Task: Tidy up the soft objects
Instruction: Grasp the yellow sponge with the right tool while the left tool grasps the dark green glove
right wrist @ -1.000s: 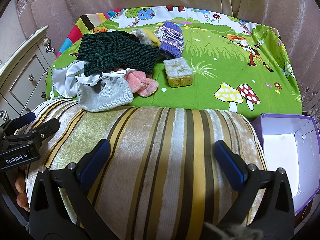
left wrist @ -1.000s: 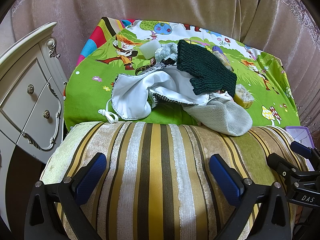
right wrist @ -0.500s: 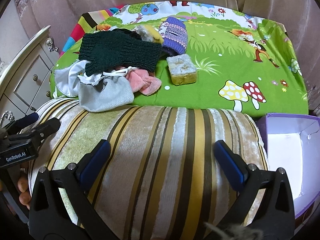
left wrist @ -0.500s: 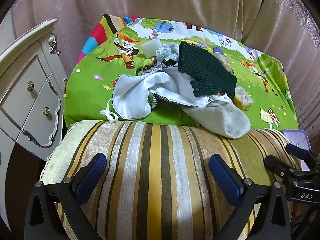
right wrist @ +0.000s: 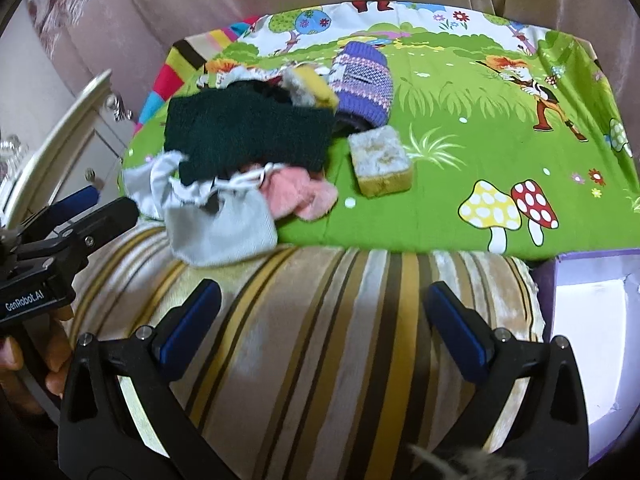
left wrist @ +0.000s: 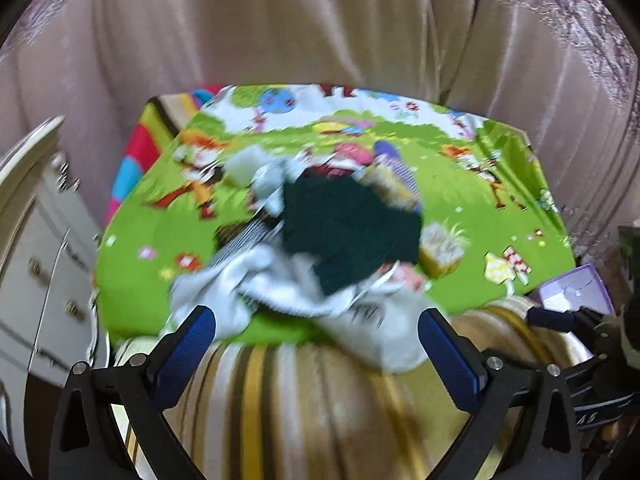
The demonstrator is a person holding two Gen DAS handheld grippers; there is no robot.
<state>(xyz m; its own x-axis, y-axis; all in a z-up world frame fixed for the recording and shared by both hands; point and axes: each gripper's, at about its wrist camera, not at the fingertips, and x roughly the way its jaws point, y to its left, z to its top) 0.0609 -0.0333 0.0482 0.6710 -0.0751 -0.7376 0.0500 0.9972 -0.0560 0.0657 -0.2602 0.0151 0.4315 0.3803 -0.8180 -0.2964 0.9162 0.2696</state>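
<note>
The pile point(right wrist: 240, 160) is lying ahead and leftward of the right tool point(right wrist: 320, 324), nearer the left tool point(left wrist: 316, 344); both are being held open, empty.

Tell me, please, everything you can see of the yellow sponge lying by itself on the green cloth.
The yellow sponge is a blocky rectangle with a pale, crusty, worn-looking top and yellow sides. It lies flat on the green cartoon cloth, just right of the clothing pile and below the purple knit hat. Neither hand-held gripper touches it.
</note>
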